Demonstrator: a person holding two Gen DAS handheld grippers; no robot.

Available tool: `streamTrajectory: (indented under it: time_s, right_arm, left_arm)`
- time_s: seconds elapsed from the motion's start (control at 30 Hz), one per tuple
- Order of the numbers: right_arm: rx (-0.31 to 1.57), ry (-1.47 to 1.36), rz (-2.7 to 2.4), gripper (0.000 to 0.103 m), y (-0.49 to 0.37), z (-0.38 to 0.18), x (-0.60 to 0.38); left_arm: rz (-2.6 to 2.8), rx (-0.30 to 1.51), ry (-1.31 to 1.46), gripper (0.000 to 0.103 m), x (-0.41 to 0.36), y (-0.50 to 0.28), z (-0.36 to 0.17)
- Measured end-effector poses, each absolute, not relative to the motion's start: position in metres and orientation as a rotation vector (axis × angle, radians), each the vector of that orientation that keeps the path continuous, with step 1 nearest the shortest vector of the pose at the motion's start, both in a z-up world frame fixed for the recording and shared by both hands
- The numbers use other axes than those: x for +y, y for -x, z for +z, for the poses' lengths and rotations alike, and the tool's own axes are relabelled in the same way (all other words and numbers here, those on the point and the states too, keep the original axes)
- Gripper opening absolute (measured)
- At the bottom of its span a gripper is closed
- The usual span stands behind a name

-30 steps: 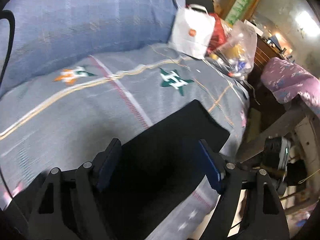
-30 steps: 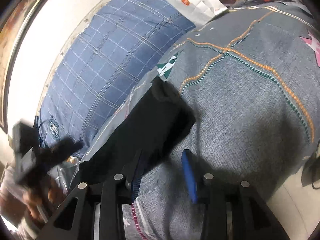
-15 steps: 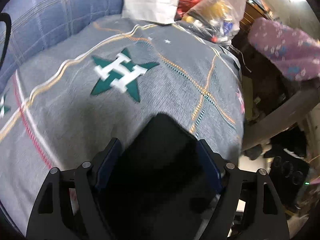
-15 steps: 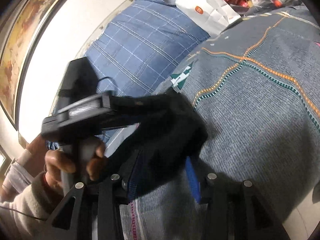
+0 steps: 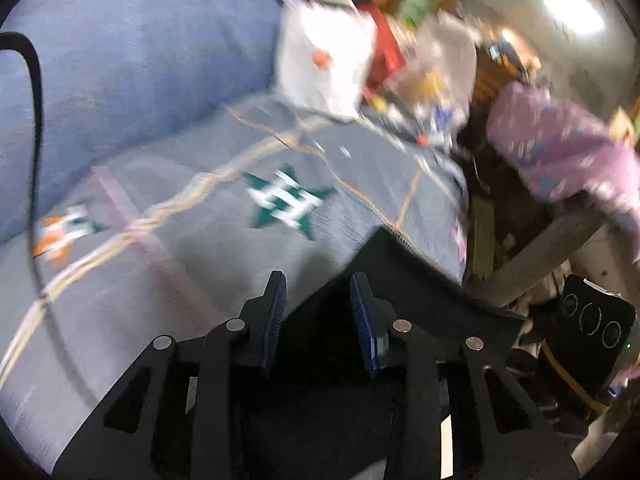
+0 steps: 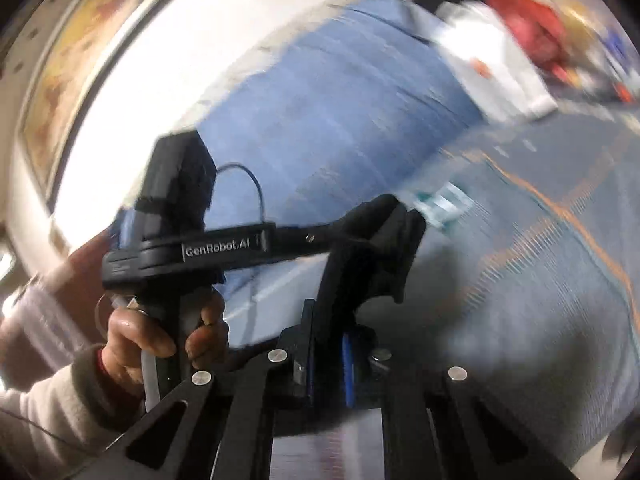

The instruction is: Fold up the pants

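Observation:
The black pants (image 5: 404,292) hang lifted above the grey patterned bedspread (image 5: 192,208). My left gripper (image 5: 318,300) has its jaws narrowed around the dark cloth; a small gap still shows between the blue pads. In the right wrist view my right gripper (image 6: 329,350) is shut on a bunched fold of the black pants (image 6: 376,248), which rise from its pads. The left gripper (image 6: 356,224) reaches in from the left, held by a hand, and its tip meets the same cloth.
A blue checked pillow (image 5: 132,64) lies at the bed's head against the white wall. A white paper bag (image 5: 324,64) and plastic bags (image 5: 436,76) sit at the far edge. A purple cloth (image 5: 560,148) and dark clutter (image 5: 588,324) lie right of the bed.
Both grippers closed from wide open. The right one clamped the pants and lifted them off the bed. The left gripper swung across and narrowed on the cloth.

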State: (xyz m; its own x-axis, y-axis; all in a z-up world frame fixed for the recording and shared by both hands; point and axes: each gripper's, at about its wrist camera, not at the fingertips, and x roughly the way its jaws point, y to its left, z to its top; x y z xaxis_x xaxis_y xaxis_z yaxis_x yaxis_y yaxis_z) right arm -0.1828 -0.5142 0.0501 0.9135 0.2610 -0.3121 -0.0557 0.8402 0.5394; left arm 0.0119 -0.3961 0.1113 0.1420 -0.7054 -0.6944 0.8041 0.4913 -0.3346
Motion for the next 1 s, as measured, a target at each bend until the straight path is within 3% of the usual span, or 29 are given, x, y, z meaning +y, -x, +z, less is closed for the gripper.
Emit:
streamTrajectory:
  time_s: [0.23, 0.33, 0.47, 0.53, 0.67, 0.8, 1.0]
  right_arm:
    - [0.414, -0.272, 0.396, 0.010, 0.168, 0.107, -0.407]
    - [0.486, -0.197, 0.488, 0.010, 0.150, 0.101, -0.360]
    - [0.714, -0.083, 0.601, 0.012, 0.110, 0.063, -0.290]
    - [0.853, -0.022, 0.616, 0.015, 0.093, 0.039, -0.265]
    - [0.859, 0.003, 0.629, 0.020, 0.101, 0.045, -0.268]
    - [0.772, -0.170, 0.618, 0.047, 0.123, 0.063, -0.316]
    - [0.720, -0.259, 0.462, 0.047, 0.127, 0.062, -0.352]
  left_arm:
    - [-0.821, 0.818, -0.039, 0.033, -0.215, 0.009, 0.170]
    - [-0.731, 0.809, -0.001, 0.033, -0.150, 0.025, 0.175]
    - [-0.633, 0.821, 0.031, 0.035, -0.095, 0.042, 0.157]
    - [-0.607, 0.845, 0.059, 0.047, -0.082, 0.047, 0.141]
    - [-0.590, 0.913, 0.135, 0.048, -0.076, 0.050, 0.106]
    - [-0.599, 0.963, 0.199, 0.058, -0.092, 0.049, 0.083]
    - [-0.594, 0.994, 0.184, 0.060, -0.125, 0.054, 0.065]
